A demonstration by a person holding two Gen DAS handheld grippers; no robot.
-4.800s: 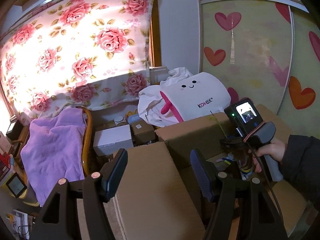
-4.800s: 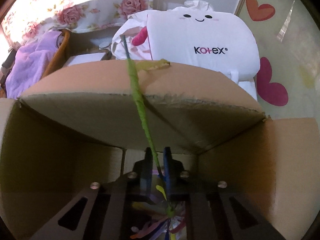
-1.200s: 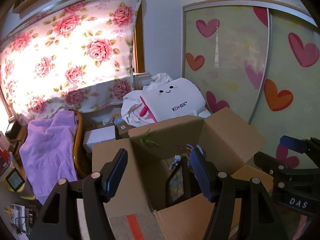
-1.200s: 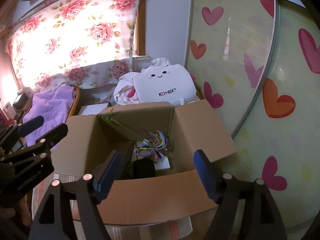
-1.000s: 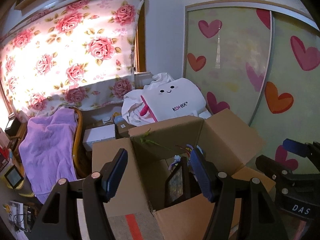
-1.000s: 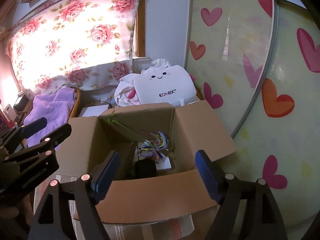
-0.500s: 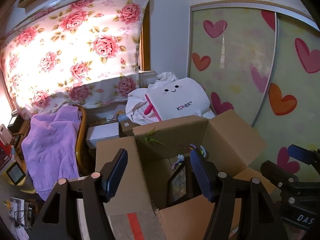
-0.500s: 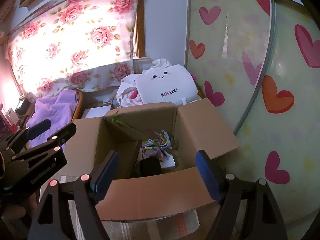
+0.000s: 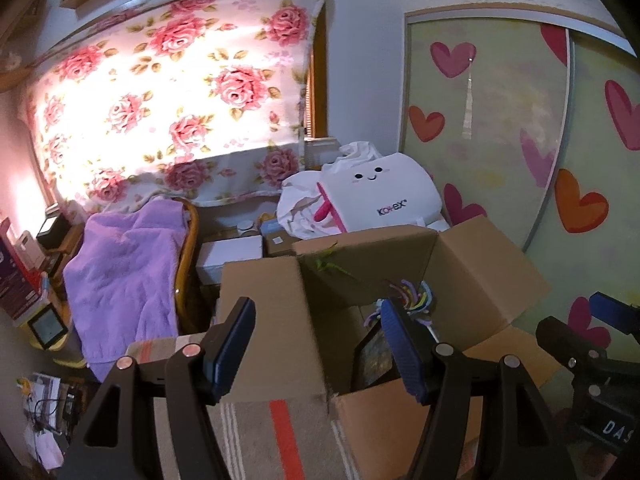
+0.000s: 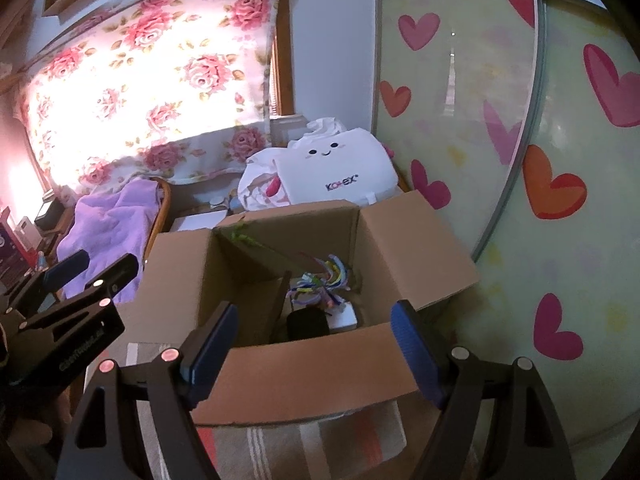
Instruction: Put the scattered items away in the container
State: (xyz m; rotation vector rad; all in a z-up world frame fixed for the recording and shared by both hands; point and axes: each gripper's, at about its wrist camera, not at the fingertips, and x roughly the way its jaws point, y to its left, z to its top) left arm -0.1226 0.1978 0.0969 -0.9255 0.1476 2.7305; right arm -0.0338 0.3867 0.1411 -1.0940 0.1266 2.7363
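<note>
Both grippers, left gripper (image 9: 318,344) and right gripper (image 10: 314,346), stand spread and empty above the cardboard box (image 10: 304,372); items lie inside. Locate any remaining strays before reaching.

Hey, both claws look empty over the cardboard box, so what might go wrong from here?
1. The green stem leans up over the rim of the cardboard box; a passing claw might snag it and flick it out.
2. The bundle of coloured pipe cleaners lies loosely on top of the other contents and may spill if the box is bumped.
3. The open left claw and right claw hang close together, so they may knock each other.
</note>
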